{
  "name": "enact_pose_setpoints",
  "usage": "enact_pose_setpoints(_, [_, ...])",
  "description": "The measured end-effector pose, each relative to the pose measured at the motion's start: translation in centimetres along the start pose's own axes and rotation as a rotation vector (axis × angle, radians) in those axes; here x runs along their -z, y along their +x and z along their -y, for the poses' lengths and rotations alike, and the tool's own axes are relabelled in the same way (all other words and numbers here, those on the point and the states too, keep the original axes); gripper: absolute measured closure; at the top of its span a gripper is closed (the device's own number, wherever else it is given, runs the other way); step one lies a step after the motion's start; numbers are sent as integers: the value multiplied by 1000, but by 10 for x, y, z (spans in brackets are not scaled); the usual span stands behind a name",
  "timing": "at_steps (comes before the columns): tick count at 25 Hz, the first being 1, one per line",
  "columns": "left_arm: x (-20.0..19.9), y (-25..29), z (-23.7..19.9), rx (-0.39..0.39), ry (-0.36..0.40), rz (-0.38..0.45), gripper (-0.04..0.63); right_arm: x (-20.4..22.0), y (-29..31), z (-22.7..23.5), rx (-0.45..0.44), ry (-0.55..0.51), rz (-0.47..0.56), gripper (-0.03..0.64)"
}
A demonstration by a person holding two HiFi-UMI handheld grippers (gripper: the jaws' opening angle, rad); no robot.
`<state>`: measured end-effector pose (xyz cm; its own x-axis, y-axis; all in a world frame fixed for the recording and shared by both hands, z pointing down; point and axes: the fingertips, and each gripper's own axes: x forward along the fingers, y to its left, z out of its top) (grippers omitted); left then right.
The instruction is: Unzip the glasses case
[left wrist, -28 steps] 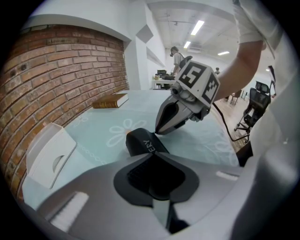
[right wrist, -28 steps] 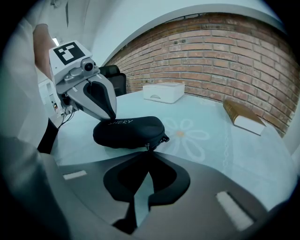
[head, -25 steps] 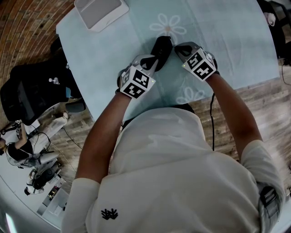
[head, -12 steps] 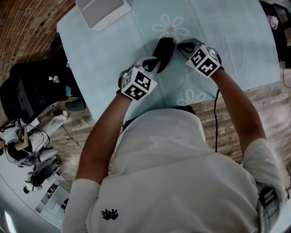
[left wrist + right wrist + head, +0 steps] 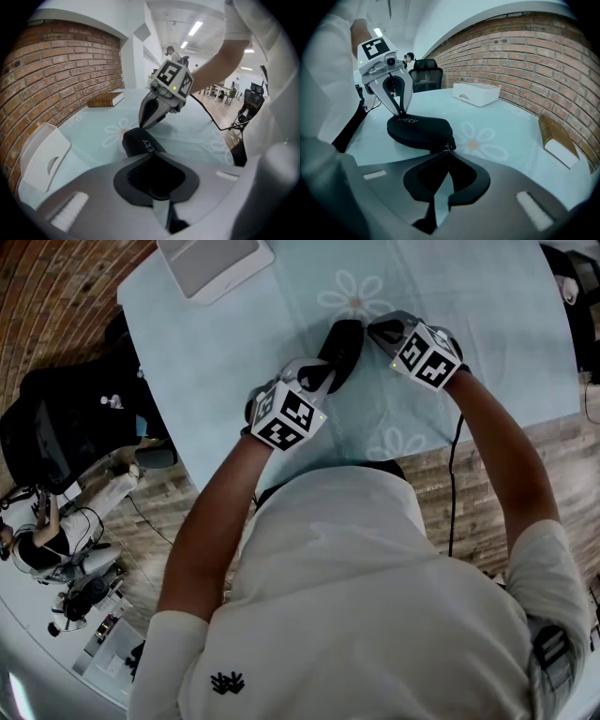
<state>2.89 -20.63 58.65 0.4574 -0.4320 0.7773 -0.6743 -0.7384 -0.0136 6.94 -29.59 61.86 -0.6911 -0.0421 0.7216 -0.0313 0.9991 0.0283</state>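
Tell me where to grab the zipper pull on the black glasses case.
Pinch the small metal zipper pull by its tab, coming in level at the end of the black glasses case that faces the right tongs: it sticks out there. They look closed on it.

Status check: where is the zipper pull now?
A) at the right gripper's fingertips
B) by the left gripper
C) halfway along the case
A: the right gripper view shows the pull pinched at the tip of the right gripper, on the case end far from the left gripper.
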Motion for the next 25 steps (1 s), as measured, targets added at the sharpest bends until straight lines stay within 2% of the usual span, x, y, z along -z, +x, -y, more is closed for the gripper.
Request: enact_pose_setpoints(25, [5, 1, -4, 36, -27, 23, 541, -17, 31, 14, -150, -242, -57, 614])
